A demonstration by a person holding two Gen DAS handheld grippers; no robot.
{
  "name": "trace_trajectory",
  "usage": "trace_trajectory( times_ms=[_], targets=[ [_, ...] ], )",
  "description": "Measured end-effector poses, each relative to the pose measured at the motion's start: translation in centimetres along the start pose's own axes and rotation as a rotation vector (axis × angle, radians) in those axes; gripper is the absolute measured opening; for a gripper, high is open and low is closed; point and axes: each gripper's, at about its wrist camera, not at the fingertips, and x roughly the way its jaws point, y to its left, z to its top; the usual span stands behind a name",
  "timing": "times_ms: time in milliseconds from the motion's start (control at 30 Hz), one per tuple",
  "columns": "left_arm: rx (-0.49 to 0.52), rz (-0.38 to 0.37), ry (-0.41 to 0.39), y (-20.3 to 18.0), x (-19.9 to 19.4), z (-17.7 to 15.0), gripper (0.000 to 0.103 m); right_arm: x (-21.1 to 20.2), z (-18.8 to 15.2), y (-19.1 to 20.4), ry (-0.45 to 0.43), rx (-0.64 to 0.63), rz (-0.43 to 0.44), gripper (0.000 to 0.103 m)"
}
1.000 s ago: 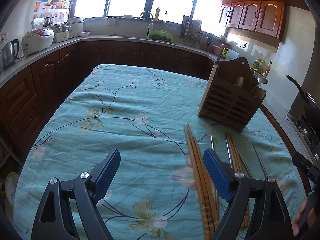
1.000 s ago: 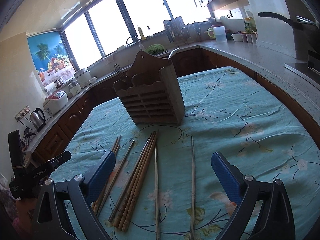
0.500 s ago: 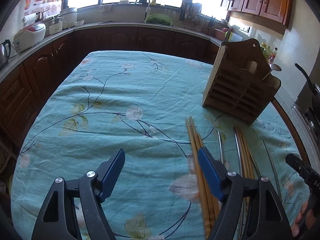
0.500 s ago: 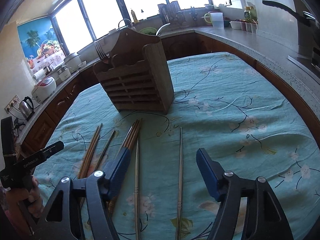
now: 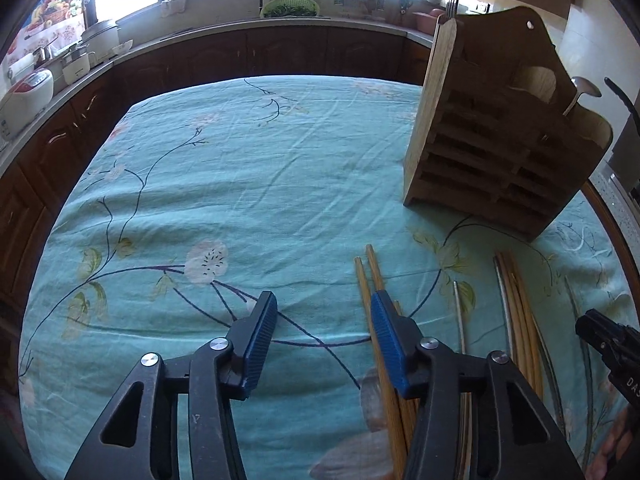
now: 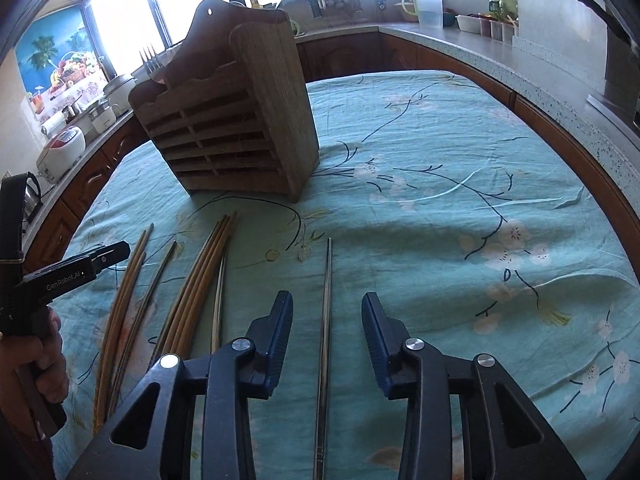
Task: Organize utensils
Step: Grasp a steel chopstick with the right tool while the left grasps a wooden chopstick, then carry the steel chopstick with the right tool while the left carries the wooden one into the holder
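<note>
the metal chopstick [image 6: 327, 312] lies flat on the teal cloth of the table [image 6: 440, 240], running from 12 to 6 o'clock straight through the gap of the right claw [image 6: 327, 330]. a second ago that claw stood much wider and higher, with two metal sticks in its span; now it has dropped and narrowed so only this one sits between the blue pads [image 6: 280, 336], which are near it but not touching, so the claw is part open and empty. that reads as the start of a pick.

at 10 o'clock lie the wooden chopsticks [image 6: 200, 280] in loose bundles, and beyond them at 11 the wooden holder [image 6: 232, 128] stands upright with a fork [image 6: 149, 58] already in it.

the left claw [image 5: 324, 338] has also come lower and closer in, open and holding nothing, its right pad over a wooden pair [image 5: 370, 276]. most sticks are not yet sorted, i judge.
</note>
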Motion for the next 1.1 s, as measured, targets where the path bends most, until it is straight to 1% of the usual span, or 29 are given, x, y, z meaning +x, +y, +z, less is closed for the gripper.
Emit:
trace_trajectory(
  times_ms=[33, 133, 200, 233, 267, 300, 333, 367, 400, 433, 467, 533, 600, 700, 933, 1100],
  targets=[
    [-0.002, -0.014, -0.008, 0.0, 0.2, 0.1, 0.044, 0.2, 0.1, 0.0, 0.002, -0.004, -0.007, 0.028],
    [0.018, -0.004, -0.008, -0.5, 0.9, 0.3, 0.043, 0.6, 0.5, 0.3, 0.011, -0.038, -0.031, 0.025],
    [0.068, 0.036, -0.008, -1.4, 1.1, 0.3, 0.042, 0.9, 0.8, 0.7, 0.018, -0.065, -0.042, 0.025],
    [0.09, 0.043, -0.013, -1.8, 1.2, 0.3, 0.038, 1.1, 1.0, 0.9, 0.019, -0.081, -0.047, 0.025],
    [0.099, 0.036, -0.013, -2.1, 1.2, 0.3, 0.033, 1.3, 1.1, 1.1, 0.019, -0.095, -0.052, 0.025],
    [0.105, 0.03, -0.009, -2.3, 1.4, 0.4, 0.031, 1.4, 1.3, 1.2, 0.018, -0.104, -0.056, 0.024],
    [0.112, 0.023, -0.006, -2.4, 1.4, 0.4, 0.026, 1.6, 1.4, 1.3, 0.018, -0.113, -0.063, 0.022],
    [0.12, 0.013, -0.004, -2.4, 1.5, 0.5, 0.021, 1.7, 1.5, 1.5, 0.018, -0.122, -0.071, 0.018],
    [0.127, 0.004, -0.004, -2.4, 1.5, 0.5, 0.018, 1.8, 1.6, 1.6, 0.018, -0.129, -0.076, 0.013],
    [0.133, 0.002, -0.005, -2.5, 1.5, 0.5, 0.01, 1.8, 1.6, 1.6, 0.019, -0.132, -0.075, 0.009],
    [0.136, -0.002, -0.003, -2.4, 1.4, 0.5, 0.006, 1.8, 1.6, 1.6, 0.019, -0.132, -0.073, 0.006],
    [0.123, -0.023, 0.004, -2.1, 1.1, 0.4, 0.004, 1.8, 1.8, 1.4, 0.023, -0.118, -0.06, 0.005],
    [0.083, -0.066, 0.013, -1.4, 0.5, 0.3, 0.003, 1.3, 1.8, 1.1, 0.019, -0.086, -0.021, 0.005],
    [0.039, -0.107, -0.007, -0.2, -1.3, 0.0, 0.003, -0.6, 1.9, 1.1, -0.022, -0.062, 0.01, 0.004],
    [-0.003, -0.18, -0.11, 1.3, -7.7, -0.3, 0.003, -5.4, 2.9, 1.1, -0.111, -0.019, 0.086, 0.004],
    [-0.013, -0.218, -0.193, 2.1, -12.4, -0.8, 0.003, -8.7, 3.6, 1.4, -0.187, -0.01, 0.114, 0.004]
  ],
)
